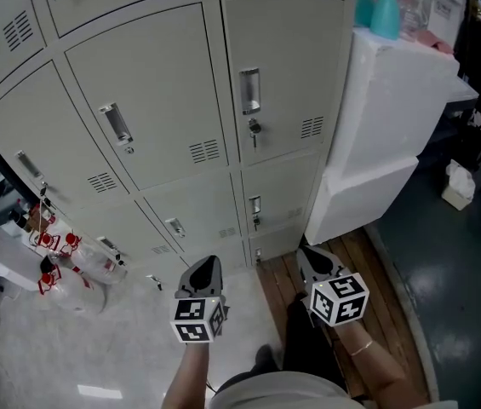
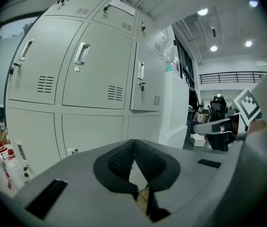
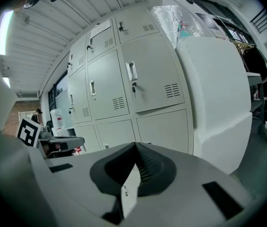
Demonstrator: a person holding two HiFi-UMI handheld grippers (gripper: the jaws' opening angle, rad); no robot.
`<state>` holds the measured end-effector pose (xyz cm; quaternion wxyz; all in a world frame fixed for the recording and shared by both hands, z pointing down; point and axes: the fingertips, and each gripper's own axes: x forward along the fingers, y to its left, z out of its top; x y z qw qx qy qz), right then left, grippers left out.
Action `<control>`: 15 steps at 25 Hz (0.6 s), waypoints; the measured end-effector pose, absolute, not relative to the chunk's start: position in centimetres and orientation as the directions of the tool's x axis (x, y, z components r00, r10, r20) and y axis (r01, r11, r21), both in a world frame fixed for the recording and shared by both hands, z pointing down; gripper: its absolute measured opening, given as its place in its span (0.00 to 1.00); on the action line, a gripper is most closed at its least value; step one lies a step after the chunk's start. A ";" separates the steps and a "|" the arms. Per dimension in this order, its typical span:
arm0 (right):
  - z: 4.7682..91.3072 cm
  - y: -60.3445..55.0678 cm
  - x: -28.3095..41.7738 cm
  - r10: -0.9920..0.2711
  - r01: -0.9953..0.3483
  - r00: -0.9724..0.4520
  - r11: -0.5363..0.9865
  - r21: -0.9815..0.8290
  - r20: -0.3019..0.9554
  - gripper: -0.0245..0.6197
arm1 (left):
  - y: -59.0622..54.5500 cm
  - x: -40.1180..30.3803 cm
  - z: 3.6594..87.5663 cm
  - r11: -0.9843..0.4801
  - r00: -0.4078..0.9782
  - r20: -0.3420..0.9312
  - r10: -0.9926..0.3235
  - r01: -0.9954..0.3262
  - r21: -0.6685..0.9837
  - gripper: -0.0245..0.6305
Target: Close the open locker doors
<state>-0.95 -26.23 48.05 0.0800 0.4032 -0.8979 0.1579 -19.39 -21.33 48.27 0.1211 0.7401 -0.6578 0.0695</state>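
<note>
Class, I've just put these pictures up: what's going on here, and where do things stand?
A person stands facing a bank of grey lockers, a gripper in each hand. The left gripper and the right gripper hang low before the bottom row, jaws together, empty, touching no door. Every locker door in view looks closed. A white block stands beside the lockers.

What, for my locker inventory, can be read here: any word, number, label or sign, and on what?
No text is legible in any view.
Paper label on an upper locker door: blurred, unreadable.
Red labels on the bottles: too small to read.
Square markers on the left gripper and right gripper: patterns only, no letters.
</note>
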 end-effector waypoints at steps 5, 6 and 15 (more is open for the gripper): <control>47.9 -25.6 -0.6 -0.704 -0.755 -0.656 0.617 -0.223 0.272 0.04 | -20.4 -19.2 48.0 -0.107 0.127 0.260 -0.957 -0.990 0.088 0.07; 47.8 -25.6 -0.5 -0.705 -0.756 -0.655 0.616 -0.223 0.272 0.04 | -20.3 -19.2 47.9 -0.106 0.125 0.259 -0.958 -0.991 0.088 0.07; 47.6 -25.2 -0.9 -0.697 -0.748 -0.663 0.631 -0.204 0.274 0.04 | -19.4 -19.8 47.6 -0.082 0.102 0.252 -0.962 -0.993 0.085 0.07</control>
